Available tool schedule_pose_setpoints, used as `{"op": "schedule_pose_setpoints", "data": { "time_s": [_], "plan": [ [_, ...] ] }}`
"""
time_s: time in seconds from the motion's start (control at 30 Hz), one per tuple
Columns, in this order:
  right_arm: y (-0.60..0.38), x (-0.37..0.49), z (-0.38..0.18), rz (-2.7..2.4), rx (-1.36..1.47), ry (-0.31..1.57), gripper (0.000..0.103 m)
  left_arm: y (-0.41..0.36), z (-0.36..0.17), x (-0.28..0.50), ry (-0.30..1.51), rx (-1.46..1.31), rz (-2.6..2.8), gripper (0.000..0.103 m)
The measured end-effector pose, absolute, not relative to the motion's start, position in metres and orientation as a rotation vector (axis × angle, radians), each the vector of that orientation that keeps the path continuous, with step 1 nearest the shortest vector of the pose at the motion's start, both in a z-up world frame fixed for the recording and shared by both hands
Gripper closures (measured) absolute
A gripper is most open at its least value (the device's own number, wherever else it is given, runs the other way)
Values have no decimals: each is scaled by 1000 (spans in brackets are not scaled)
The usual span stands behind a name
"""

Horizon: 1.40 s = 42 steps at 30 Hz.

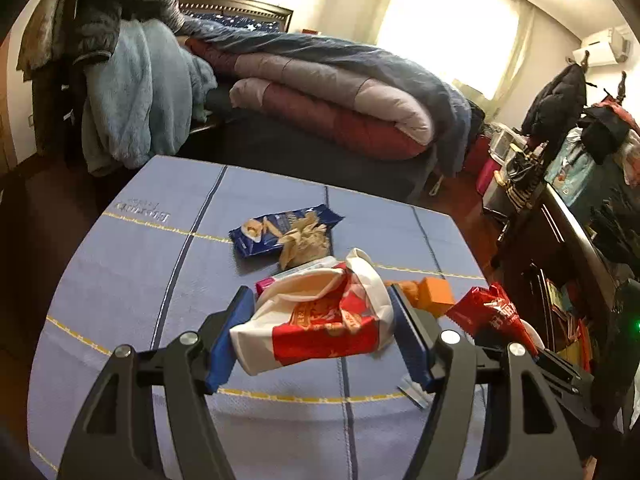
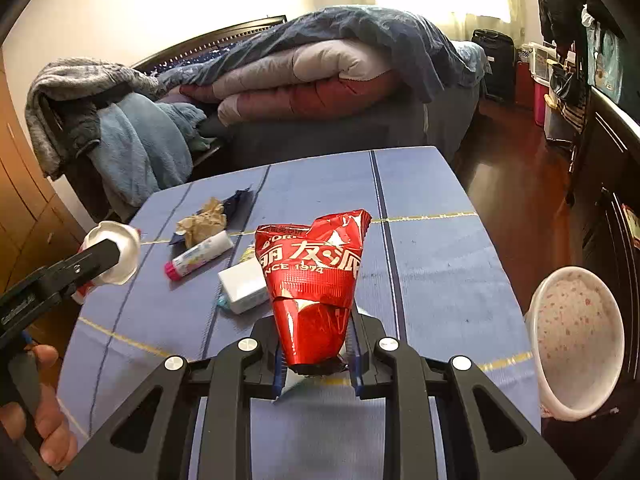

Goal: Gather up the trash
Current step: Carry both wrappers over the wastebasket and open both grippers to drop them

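Note:
My left gripper (image 1: pixel 320 304) is shut on a crushed red and white paper cup (image 1: pixel 316 320), held just above the blue table (image 1: pixel 120 280); the cup also shows in the right wrist view (image 2: pixel 114 252). My right gripper (image 2: pixel 316 328) is shut on a red foil snack bag (image 2: pixel 316 276), which also shows in the left wrist view (image 1: pixel 496 316). On the table lie a dark blue wrapper (image 1: pixel 276 228), a crumpled brown paper (image 1: pixel 304 240), a pink-capped tube (image 2: pixel 200 254), and a small white box (image 2: pixel 244 284).
A white bin with a speckled liner (image 2: pixel 576 340) stands at the table's right edge. An orange box (image 1: pixel 434 292) lies behind the left gripper. A bed with folded quilts (image 1: pixel 320 92) is beyond the table. Dark furniture (image 1: pixel 580 240) lines the right.

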State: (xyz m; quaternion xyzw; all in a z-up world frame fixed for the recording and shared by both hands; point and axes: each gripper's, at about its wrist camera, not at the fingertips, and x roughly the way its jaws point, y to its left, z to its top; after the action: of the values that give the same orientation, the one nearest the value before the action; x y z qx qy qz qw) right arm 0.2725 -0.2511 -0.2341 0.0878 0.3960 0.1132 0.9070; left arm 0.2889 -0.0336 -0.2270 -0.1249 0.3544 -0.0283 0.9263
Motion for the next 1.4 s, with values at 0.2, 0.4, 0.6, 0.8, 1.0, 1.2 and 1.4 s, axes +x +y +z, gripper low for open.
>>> {"op": "schedule_pose_setpoints", "data": {
  "time_s": [0.2,0.4,0.6,0.8,1.0,1.2,1.4],
  "plan": [
    [-263,247,-220,239,204,785,79,-57,-209,274,701,-220,-115,35],
    [-285,222,-208,217,225,752,79,-88,-189,259,660,-182,-184,35],
    [-319,199,-194,154,253,702,79,-125,-170,248,616,-145,-267,35],
    [-364,177,-185,53,289,653,79,-175,-156,243,586,-86,-374,35],
    [-407,163,-188,-49,327,631,79,-232,-154,242,577,-34,-489,35],
    [-446,154,-193,-137,356,617,79,-284,-158,244,574,15,-585,35],
    [-476,151,-203,-218,381,619,79,-328,-168,255,578,54,-652,35]
  ]
}}
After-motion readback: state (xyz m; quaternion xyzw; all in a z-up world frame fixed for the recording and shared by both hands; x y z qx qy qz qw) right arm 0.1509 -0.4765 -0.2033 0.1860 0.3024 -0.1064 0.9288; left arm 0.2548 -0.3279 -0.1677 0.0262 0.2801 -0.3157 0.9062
